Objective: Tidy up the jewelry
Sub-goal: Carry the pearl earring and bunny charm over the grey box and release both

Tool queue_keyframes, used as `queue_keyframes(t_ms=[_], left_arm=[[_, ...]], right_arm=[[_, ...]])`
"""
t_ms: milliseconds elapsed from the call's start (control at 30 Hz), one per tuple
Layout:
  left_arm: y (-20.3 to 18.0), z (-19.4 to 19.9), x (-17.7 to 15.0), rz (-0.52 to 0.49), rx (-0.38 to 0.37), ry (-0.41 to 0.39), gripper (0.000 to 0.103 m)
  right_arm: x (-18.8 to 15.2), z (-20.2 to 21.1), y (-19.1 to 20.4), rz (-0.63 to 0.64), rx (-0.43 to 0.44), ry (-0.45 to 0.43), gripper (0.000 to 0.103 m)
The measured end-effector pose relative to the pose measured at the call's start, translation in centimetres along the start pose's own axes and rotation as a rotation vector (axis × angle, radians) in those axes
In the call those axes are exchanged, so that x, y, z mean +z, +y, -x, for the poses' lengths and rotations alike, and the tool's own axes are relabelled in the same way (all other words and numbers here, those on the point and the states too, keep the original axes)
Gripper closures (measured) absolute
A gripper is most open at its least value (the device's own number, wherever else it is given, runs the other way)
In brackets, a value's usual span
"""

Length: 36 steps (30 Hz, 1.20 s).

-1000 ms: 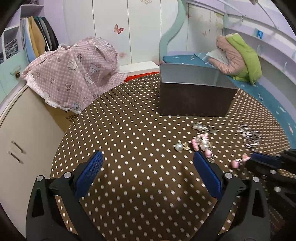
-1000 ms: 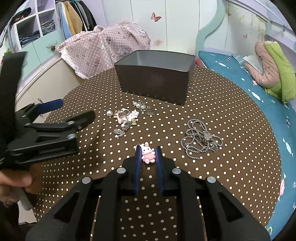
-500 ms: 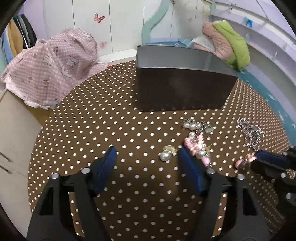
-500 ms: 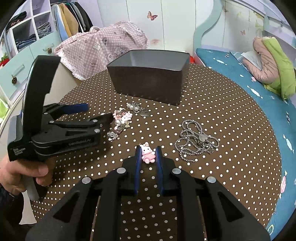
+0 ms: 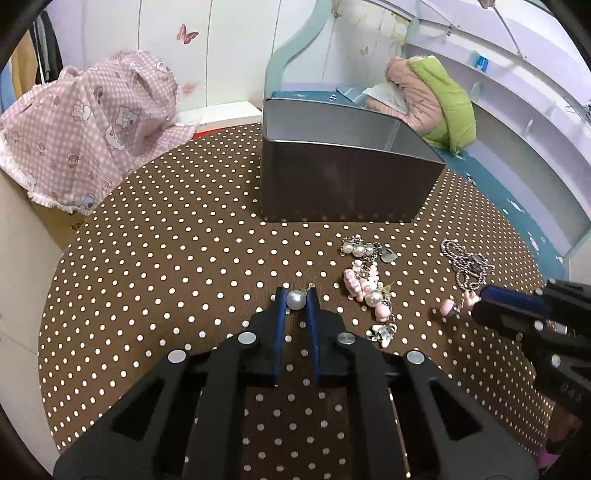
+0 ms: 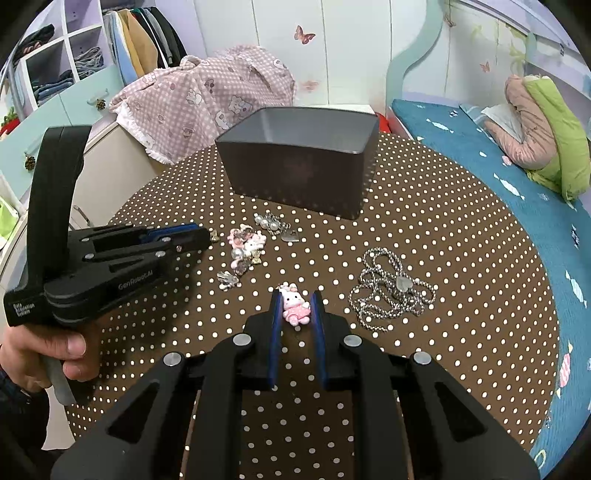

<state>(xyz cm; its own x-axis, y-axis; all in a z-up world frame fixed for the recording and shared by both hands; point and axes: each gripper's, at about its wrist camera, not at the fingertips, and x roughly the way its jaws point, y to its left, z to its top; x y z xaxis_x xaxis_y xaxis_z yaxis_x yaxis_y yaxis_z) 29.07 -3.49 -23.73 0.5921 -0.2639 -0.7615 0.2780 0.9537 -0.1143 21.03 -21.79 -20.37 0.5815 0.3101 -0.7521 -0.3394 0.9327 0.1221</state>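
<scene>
Round brown white-dotted tabletop (image 5: 155,258), left tool (image 5: 296,301) closing on a white pearl earring (image 5: 296,300), right tool (image 6: 295,306) gripping a pink bunny charm (image 6: 294,308), dark rectangular box (image 6: 299,173) beyond both, teal bed (image 6: 480,147) right

A round table (image 6: 461,240) wears a brown cloth with white dots; past its far left edge a pink checked cloth (image 6: 207,107) with cartoon bears is draped over a beige cabinet (image 6: 110,173); behind that, white shelves (image 6: 55,66) hold folded clothes, with hanging garments (image 6: 144,40) beside them; butterfly stickers (image 6: 304,35) dot the white wall panels; off the table's right edge lies a teal bed (image 6: 461,140), and on it a pink and green jacket (image 6: 546,125) is heaped near a white paper (image 6: 504,118).
</scene>
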Motion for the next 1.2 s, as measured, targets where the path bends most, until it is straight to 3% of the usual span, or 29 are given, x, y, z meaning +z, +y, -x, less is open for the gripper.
queue_keyframes(t_ms=[333, 567, 767, 967, 1200], left_arm=[[-0.2, 5.4, 1.2, -0.014, 0.011, -0.104, 0.092], [-0.8, 10.7, 5.7, -0.054, 0.015, -0.242, 0.092], [-1.9, 13.5, 10.1, -0.071, 0.041, -0.333, 0.092], [-2.6, 13.5, 13.3, -0.065, 0.065, -0.351, 0.092], [-2.6, 10.6, 15.8, -0.047, 0.048, -0.309, 0.092]], right_arm=[[2.7, 2.9, 0.6, 0.056, -0.013, -0.081, 0.089], [8.2, 6.1, 1.0, 0.132, -0.049, -0.213, 0.089], [12.2, 6.8, 0.5, 0.140, -0.064, -0.271, 0.089], [14.5, 5.3, -0.5, 0.117, -0.051, -0.253, 0.089], [15.5, 2.5, -1.5, 0.088, -0.027, -0.185, 0.089]])
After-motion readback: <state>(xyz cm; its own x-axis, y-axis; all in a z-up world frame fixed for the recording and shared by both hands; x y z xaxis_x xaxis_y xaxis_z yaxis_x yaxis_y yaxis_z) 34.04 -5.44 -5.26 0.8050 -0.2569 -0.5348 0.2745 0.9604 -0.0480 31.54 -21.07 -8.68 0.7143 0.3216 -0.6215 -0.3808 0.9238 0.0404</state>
